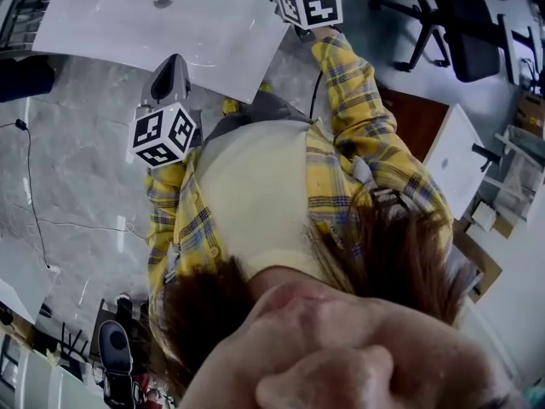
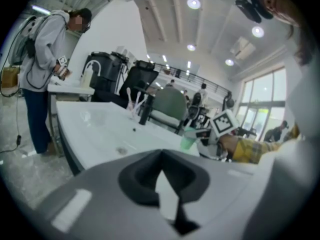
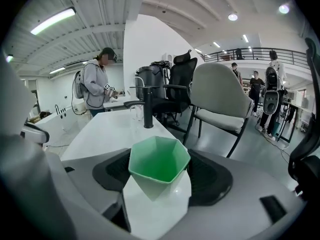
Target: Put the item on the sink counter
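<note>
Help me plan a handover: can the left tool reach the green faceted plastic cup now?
Probably yes. The left tool hangs empty at the edge of the white sink counter, only bare counter between it and the green faceted plastic cup in the right tool. Its shut jaws must open first.

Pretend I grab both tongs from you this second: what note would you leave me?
Left tongs: shut, nothing in them, by the near edge of the white sink counter.
Right tongs: closed on the green cup, held upright over the counter's edge, with the faucet beyond it.
Done: the cup is picked up and brought to the sink.
Left: probably lower it onto the flat counter, open the tongs and back away. Whether the cup touches the surface yet, I can't tell.
</note>
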